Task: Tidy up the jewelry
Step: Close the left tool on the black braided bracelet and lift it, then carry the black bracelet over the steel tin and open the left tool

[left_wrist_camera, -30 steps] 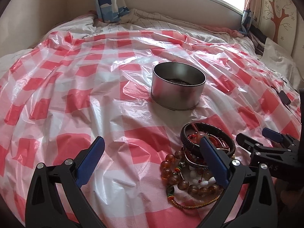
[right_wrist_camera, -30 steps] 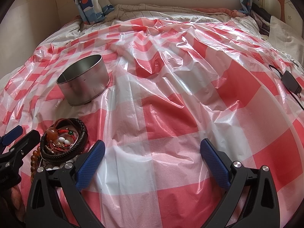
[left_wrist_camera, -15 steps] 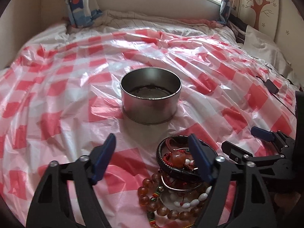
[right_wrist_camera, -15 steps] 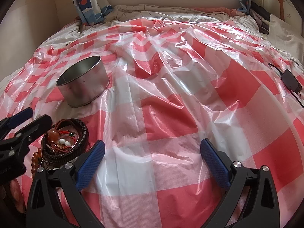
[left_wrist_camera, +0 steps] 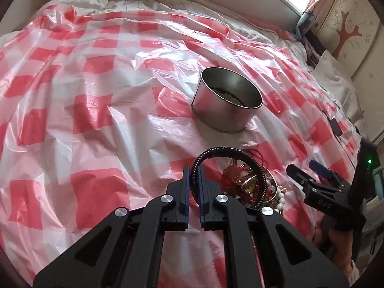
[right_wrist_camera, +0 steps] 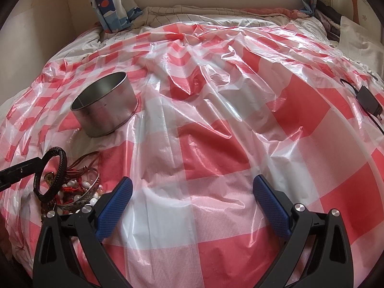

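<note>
My left gripper [left_wrist_camera: 194, 168] has its jaws closing, and the blue pads pinch a black braided bracelet [left_wrist_camera: 228, 149] that stands tilted up over the jewelry pile [left_wrist_camera: 247, 184]. In the right wrist view the same bracelet [right_wrist_camera: 63, 165] hangs from the left gripper's tip at the left edge, above beads, red cords and a metal bangle [right_wrist_camera: 79, 189]. A round metal tin [left_wrist_camera: 223, 117] sits just beyond the pile, also seen as the tin [right_wrist_camera: 105, 117]. My right gripper [right_wrist_camera: 192, 192] stands open over bare sheet, to the right of the pile.
A wrinkled red-and-white checked plastic sheet [right_wrist_camera: 216, 124] covers the bed. A black charger with its cable [right_wrist_camera: 367, 99] lies at the right edge. A white pillow [right_wrist_camera: 360, 40] and a blue-patterned curtain [right_wrist_camera: 108, 2] are at the back.
The left gripper's jaws went from wide open to pinched on the black bracelet, and the bracelet now stands up off the pile. The right gripper has not moved.
</note>
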The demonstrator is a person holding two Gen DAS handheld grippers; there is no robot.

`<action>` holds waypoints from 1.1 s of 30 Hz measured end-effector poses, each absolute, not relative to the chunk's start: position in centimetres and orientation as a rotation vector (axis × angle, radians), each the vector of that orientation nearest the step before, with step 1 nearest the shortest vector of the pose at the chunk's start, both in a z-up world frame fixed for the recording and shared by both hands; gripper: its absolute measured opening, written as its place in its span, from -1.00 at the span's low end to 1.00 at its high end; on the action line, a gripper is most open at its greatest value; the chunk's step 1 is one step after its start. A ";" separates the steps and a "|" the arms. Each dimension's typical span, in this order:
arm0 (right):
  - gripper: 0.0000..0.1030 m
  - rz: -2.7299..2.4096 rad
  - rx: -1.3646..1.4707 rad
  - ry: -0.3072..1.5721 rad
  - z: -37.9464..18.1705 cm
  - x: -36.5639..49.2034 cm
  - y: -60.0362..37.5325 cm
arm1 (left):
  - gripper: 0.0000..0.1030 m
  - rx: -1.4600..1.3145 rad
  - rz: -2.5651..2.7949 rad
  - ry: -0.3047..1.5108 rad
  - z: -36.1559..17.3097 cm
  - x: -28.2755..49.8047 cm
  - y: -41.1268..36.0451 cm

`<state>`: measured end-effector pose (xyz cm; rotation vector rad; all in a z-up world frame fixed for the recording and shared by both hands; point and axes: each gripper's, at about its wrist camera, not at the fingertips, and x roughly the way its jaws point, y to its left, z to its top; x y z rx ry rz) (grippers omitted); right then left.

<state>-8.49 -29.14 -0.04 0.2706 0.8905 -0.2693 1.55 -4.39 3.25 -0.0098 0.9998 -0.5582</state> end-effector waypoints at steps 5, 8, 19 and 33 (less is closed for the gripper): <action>0.87 -0.267 0.272 0.883 0.0 -8.5 -29.0 | -0.61 0.047 -0.537 1.032 1.8 2.1 -5.2; 0.87 -0.265 0.271 0.881 0.0 -8.5 -29.0 | -0.79 0.137 -0.514 1.016 1.1 2.0 -6.3; 0.87 0.018 0.015 0.868 2.6 -6.1 -21.5 | -0.88 -0.068 -0.363 0.856 4.5 3.2 -1.0; -0.69 0.410 0.057 1.088 0.7 1.7 -18.1 | -0.87 -0.131 -0.368 0.860 4.5 4.0 0.1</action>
